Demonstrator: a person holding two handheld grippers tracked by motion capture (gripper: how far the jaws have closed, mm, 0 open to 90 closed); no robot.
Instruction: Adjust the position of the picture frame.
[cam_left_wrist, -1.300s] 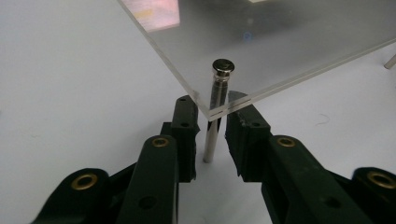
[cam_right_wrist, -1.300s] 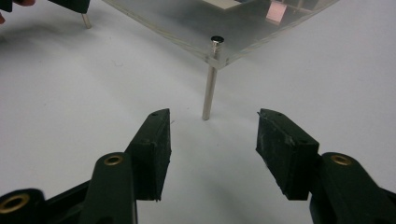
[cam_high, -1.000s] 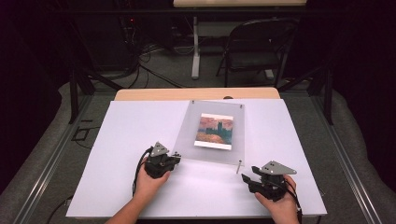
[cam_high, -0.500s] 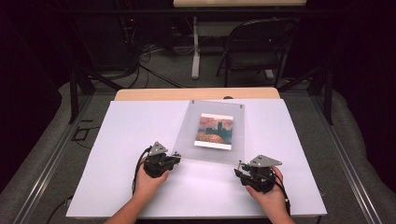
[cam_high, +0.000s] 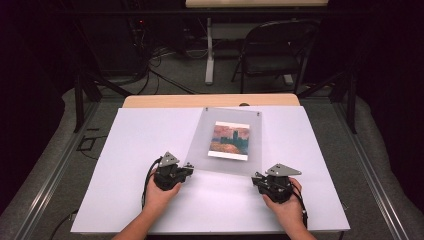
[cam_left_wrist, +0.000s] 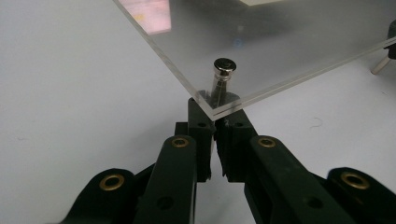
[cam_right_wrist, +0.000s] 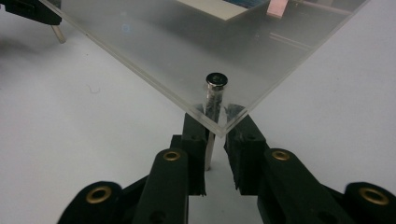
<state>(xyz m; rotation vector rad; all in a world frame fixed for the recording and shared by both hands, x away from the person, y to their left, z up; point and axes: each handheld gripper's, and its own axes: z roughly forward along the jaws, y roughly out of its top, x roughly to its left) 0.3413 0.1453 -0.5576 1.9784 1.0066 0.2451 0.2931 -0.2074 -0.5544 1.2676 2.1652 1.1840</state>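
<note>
Right gripper (cam_high: 259, 178) now in from the tabletop's right edge, jaws just closing around the acrylic panel (cam_high: 226, 141)'s near-right post (cam_right_wrist: 215, 100), gap remaining. Left gripper (cam_high: 189, 167) unmoved, clamped on near-left post (cam_left_wrist: 223, 77).

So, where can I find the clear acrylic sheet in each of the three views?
High view: the clear acrylic sheet lies at the middle of the white table, over a small picture.
Left gripper view: its corner sits above the jaws, and the sheet spreads to the top right.
Right gripper view: its corner sits above the jaws, and the sheet spreads across the top.
Shared landmark: the small picture under the sheet.
</note>
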